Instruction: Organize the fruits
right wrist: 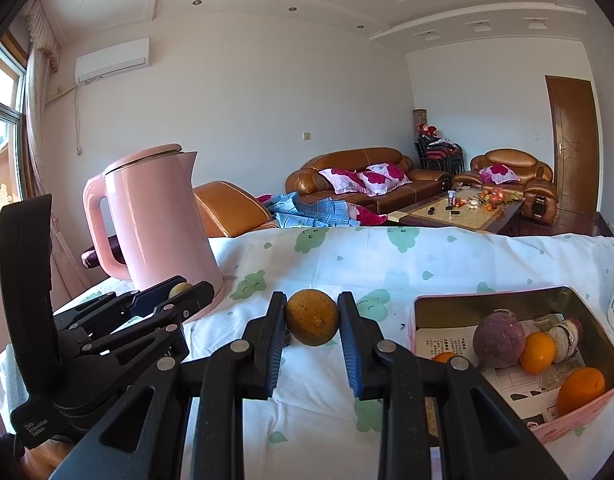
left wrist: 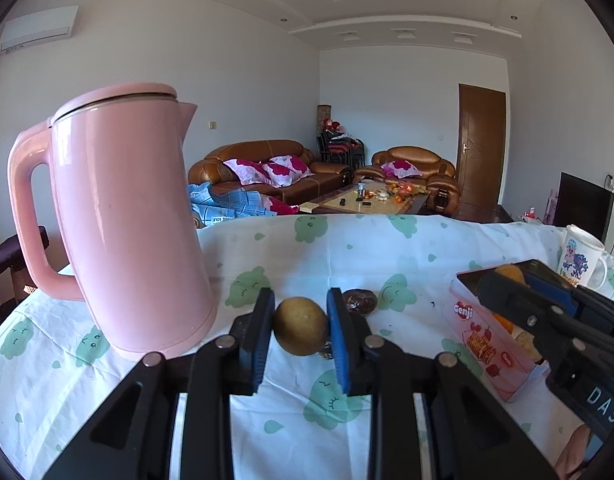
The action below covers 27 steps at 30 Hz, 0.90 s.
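My left gripper [left wrist: 301, 326] is shut on a round brownish-green fruit [left wrist: 301, 326], held just above the cloth next to the pink kettle [left wrist: 127, 220]. It also shows in the right wrist view [right wrist: 179, 294]. My right gripper [right wrist: 312, 322] is shut on a round yellow-brown fruit [right wrist: 312, 322], left of the pink tin box [right wrist: 579, 416]; in the left wrist view it [left wrist: 507, 280] is over the box [left wrist: 487, 344]. The box holds a purple round fruit [right wrist: 499, 340], oranges [right wrist: 537, 352] and a sliced piece [right wrist: 565, 338]. A dark wrinkled fruit [left wrist: 360, 301] lies on the cloth.
The table has a white cloth with green prints [left wrist: 367, 252]. A white printed mug [left wrist: 579, 258] stands at the far right behind the box. The kettle stands at the left near the table edge. Sofas and a coffee table [right wrist: 459, 212] lie beyond.
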Each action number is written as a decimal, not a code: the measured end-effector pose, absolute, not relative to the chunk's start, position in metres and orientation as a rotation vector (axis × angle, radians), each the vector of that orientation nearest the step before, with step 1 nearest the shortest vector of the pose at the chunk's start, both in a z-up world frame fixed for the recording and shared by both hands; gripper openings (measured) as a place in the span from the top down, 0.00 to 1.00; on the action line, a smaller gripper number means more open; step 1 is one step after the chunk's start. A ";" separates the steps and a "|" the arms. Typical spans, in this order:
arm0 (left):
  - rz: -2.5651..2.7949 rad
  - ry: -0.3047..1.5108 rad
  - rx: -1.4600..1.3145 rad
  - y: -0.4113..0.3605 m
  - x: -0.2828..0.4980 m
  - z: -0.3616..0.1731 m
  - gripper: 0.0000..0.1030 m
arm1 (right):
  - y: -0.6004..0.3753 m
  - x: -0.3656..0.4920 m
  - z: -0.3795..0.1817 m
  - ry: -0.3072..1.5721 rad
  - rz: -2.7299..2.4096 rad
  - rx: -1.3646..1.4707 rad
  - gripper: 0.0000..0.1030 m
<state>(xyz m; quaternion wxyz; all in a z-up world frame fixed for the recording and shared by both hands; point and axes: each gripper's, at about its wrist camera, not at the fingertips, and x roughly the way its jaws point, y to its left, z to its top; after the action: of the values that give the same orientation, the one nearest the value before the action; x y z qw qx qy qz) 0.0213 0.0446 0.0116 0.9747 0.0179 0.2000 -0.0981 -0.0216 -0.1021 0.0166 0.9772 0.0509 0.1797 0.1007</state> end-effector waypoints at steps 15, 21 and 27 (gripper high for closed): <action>-0.149 0.465 0.070 0.007 0.007 0.007 0.73 | -0.133 -0.043 0.016 0.359 0.156 0.050 0.73; -0.162 0.462 0.099 -0.018 0.001 0.010 0.73 | -0.156 -0.049 0.017 0.354 0.120 0.054 0.73; -0.189 0.449 0.105 -0.044 -0.004 0.018 0.73 | -0.184 -0.054 0.020 0.341 0.073 0.058 0.73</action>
<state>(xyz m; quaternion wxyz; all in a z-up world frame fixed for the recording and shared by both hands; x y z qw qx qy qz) -0.0040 -0.0439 0.0176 0.9692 0.0519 0.2220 -0.0934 -0.0539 -0.1845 0.0196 0.9844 0.0291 0.1697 0.0364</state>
